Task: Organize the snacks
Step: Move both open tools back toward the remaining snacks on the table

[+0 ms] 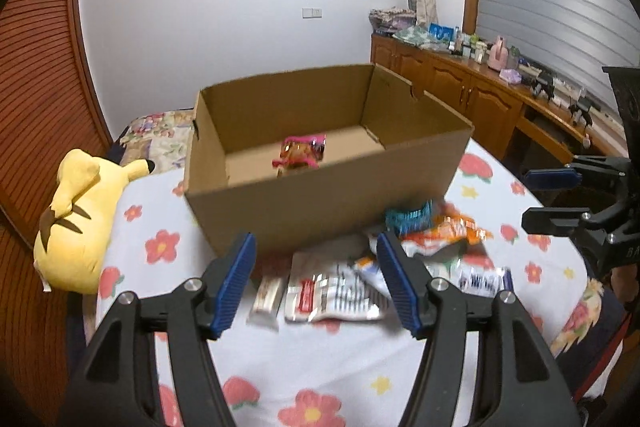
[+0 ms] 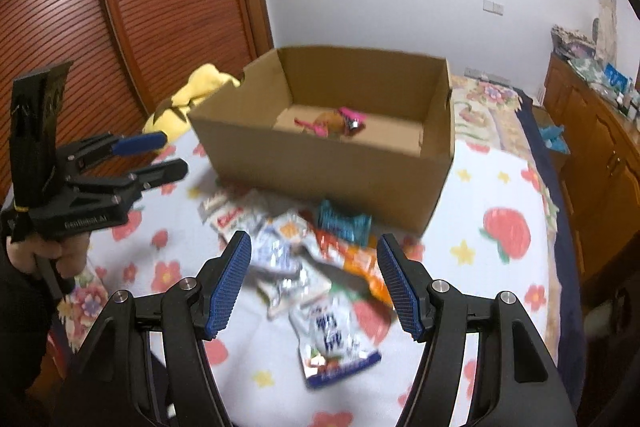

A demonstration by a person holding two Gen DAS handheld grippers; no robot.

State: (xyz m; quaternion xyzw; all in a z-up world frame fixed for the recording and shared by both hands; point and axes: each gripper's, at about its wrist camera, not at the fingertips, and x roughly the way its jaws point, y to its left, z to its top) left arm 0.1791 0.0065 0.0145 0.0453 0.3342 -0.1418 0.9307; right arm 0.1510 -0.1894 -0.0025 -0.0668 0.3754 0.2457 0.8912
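An open cardboard box stands on a flowered bed sheet. One pink snack packet lies on its floor. In front of the box is a loose pile of snacks: a white and red packet, a teal packet, an orange packet and a silver and blue packet. My left gripper hovers open above the pile's left side, holding nothing. My right gripper hovers open above the pile's right side, also holding nothing.
A yellow plush toy lies left of the box. Slatted wooden doors stand beyond it. A wooden sideboard with clutter on top runs along the right. A hand grips the left tool's handle.
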